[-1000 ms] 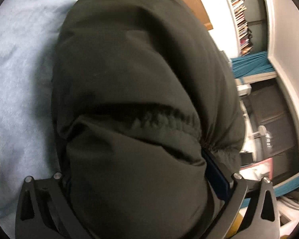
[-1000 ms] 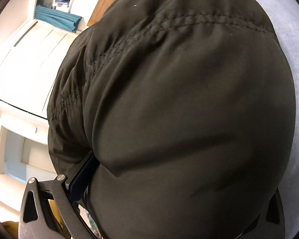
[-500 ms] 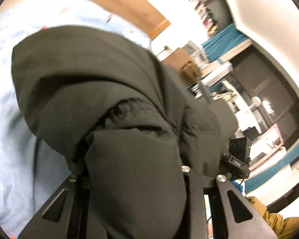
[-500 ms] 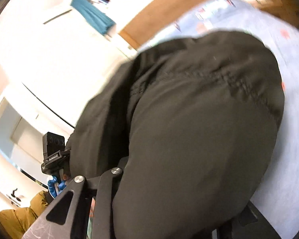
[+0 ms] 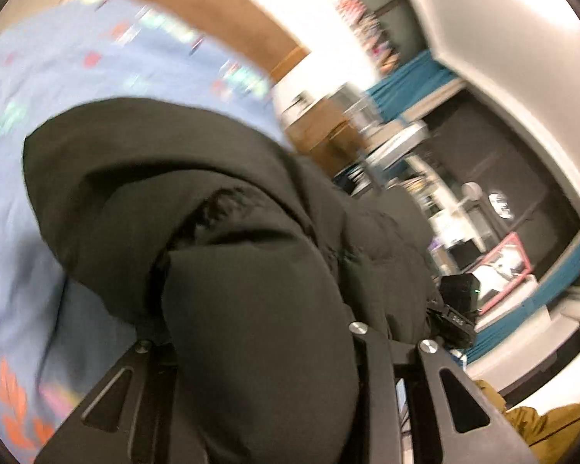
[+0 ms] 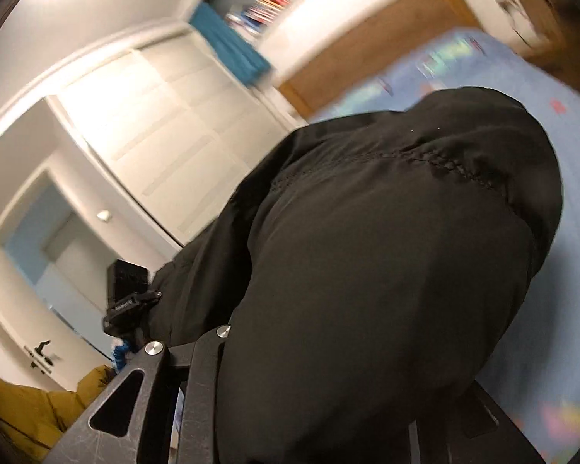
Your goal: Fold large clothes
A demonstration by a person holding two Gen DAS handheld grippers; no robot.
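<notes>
Both grippers clamp the padded hem of a dark puffer jacket (image 5: 197,201): the left gripper (image 5: 259,352) and right gripper (image 6: 328,348) each pinch a thick fold, apparently to raise that edge for a fold. Beyond the jaws, the jacket's far end drapes toward the pale-blue patterned bedspread (image 5: 38,77).

Both handheld grippers are matte black. The left gripper (image 5: 266,352) has flat angular finger arms with triangular cut-outs and round silver screw heads at their far ends. The right gripper (image 6: 328,340) matches it, its near-left arm scuffed with fine pale scratches. Each wrist view shows the other gripper's small black camera block on a clamp bearing white lettering too blurred to read. The person wears a mustard-yellow sleeve (image 5: 553,425) and what may be a blue glove (image 6: 120,352).
</notes>
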